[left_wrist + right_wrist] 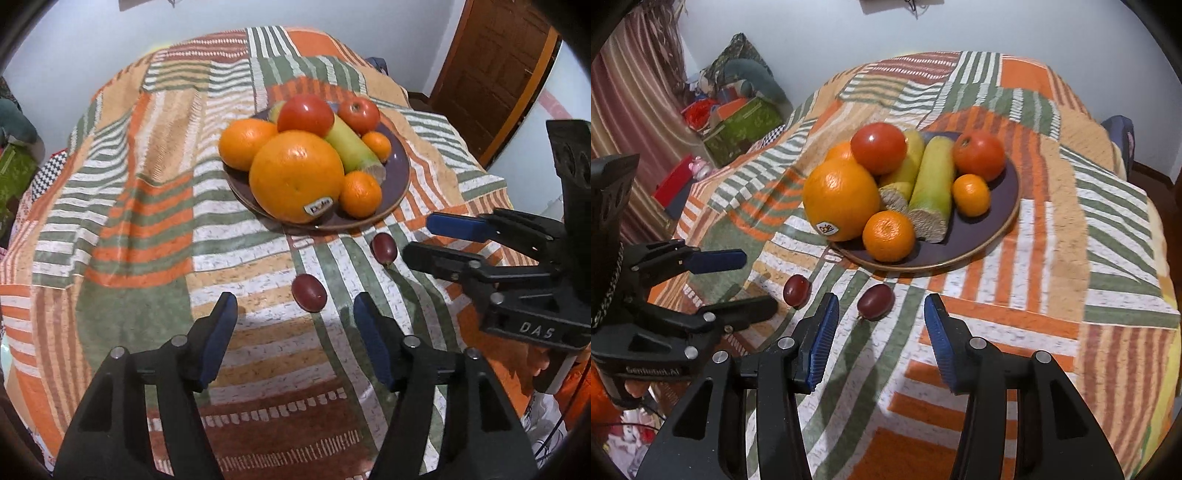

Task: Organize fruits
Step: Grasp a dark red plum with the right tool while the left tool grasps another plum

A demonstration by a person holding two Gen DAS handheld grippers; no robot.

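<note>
**Two open grippers above a patchwork table, two grapes lying loose before a full plate of fruit**

Nearest, in the left wrist view, the left gripper point(295, 306) hovers over a striped patchwork tablecloth point(147, 229) of orange, green and white, its blue-padded fingers spread wide with nothing between them. Just beyond its fingertips lies a dark red grape point(309, 292) on the cloth, touching neither finger. A second grape point(384, 248) lies a little farther on and to the right, near the plate's front rim. The right gripper point(417, 238) reaches in from the right edge of this view, its fingers parted and empty, the tips just beside that second grape.

In the right wrist view, the right gripper point(882, 306) also has its fingers spread, and one grape point(875, 296) sits on the cloth between and just beyond the tips. The other grape point(796, 290) lies to its left, close to the left gripper point(757, 280), which is seen from the side with its fingers apart.

Farther back, a dark purple plate point(400, 170) rests on the table. It holds a large orange point(295, 176) with a sticker at the front, a smaller orange point(245, 144) behind it to the left, two mandarins point(360, 194), two pale green cut stalks point(932, 184), and two red tomatoes point(306, 114) at the back.

Beyond the table are a pale wall point(110, 44) and a brown wooden door point(495, 74).
</note>
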